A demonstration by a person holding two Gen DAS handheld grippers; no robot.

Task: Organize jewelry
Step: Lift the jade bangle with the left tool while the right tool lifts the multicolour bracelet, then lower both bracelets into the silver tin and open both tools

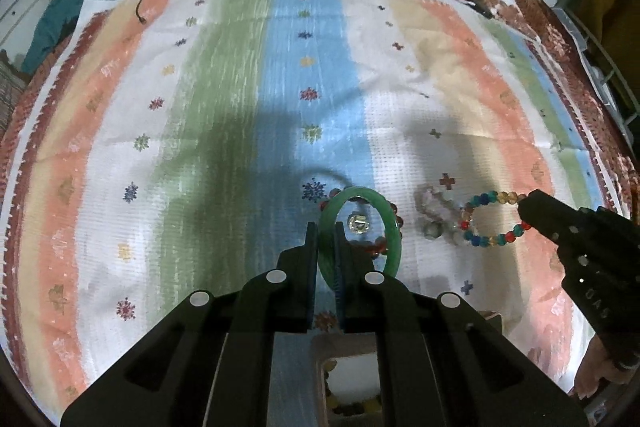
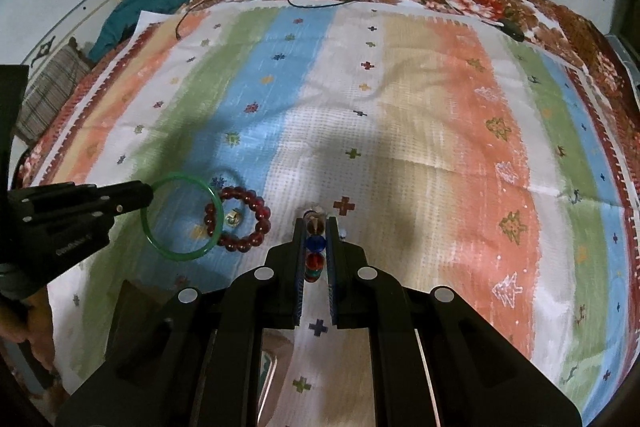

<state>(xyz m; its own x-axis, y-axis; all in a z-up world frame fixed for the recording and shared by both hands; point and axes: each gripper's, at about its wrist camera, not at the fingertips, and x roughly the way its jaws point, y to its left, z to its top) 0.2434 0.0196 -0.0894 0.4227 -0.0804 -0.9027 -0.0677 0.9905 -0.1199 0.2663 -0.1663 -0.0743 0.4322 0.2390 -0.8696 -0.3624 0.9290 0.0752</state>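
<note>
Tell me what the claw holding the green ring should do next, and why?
Probably lift it a little and carry it back toward the box near the camera. The left claw is already shut on the green bangle, which stands over the dark red bead bracelet. The right claw grips the colorful bead bracelet, so both are ready to move.

Between my left tongs (image 1: 326, 233): green bangle (image 1: 380, 205). In my right tongs (image 2: 315, 227): multicolour bead bracelet (image 1: 494, 219), red/blue/yellow. Dark-red bead bracelet (image 2: 250, 223) betw. both; cloth (image 2: 440, 131) w/ green, blue, white, orange stripes.
</note>
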